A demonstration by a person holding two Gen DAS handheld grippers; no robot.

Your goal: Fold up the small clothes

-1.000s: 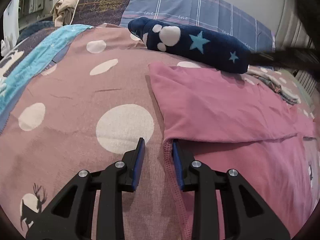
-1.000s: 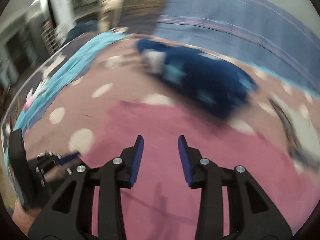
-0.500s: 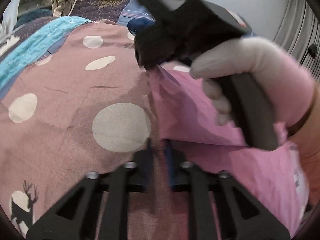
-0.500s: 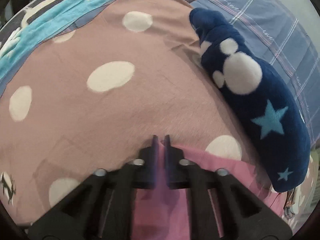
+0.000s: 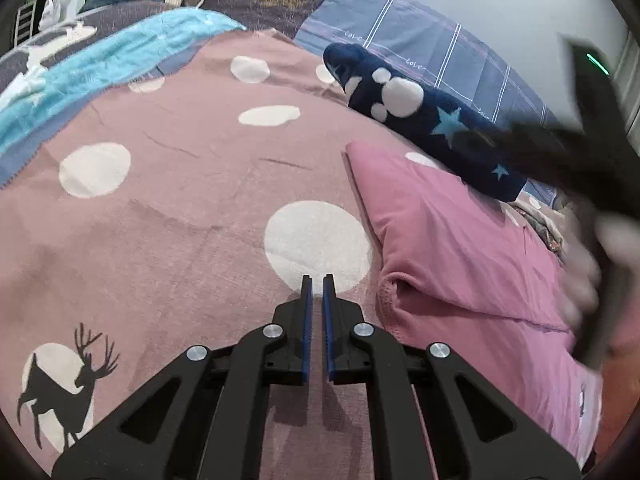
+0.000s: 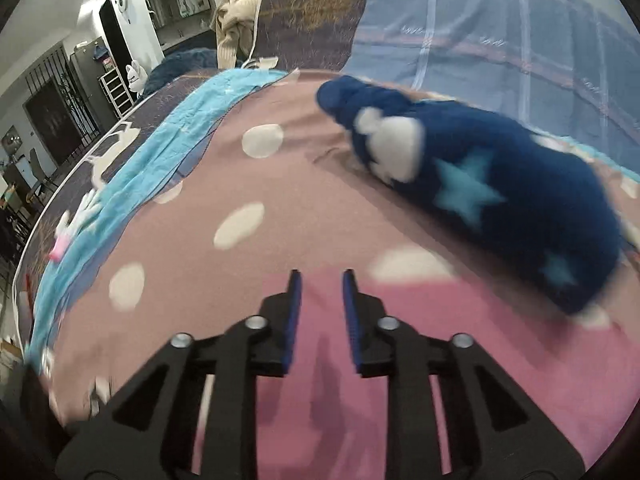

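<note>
A pink garment [image 5: 460,248] lies folded on the mauve polka-dot bedspread [image 5: 180,200], right of centre in the left wrist view. My left gripper [image 5: 317,280] is nearly shut with nothing between its pads, over a white dot just left of the garment's edge. The right gripper's body shows blurred at the right edge [image 5: 600,152] above the garment. In the right wrist view my right gripper [image 6: 322,276] is partly open and empty, over the pink garment's [image 6: 460,360] far edge.
A navy plush blanket roll with stars [image 5: 424,116] [image 6: 480,184] lies just beyond the garment. A turquoise cloth [image 5: 100,64] runs along the left side. Plaid blue pillows [image 5: 420,48] and a beige clothes heap [image 6: 236,20] sit at the back.
Both grippers have let go of the pink garment's left corners. The left one has drawn back left and stays nearly shut. The right one has opened and lifted away to the right.
</note>
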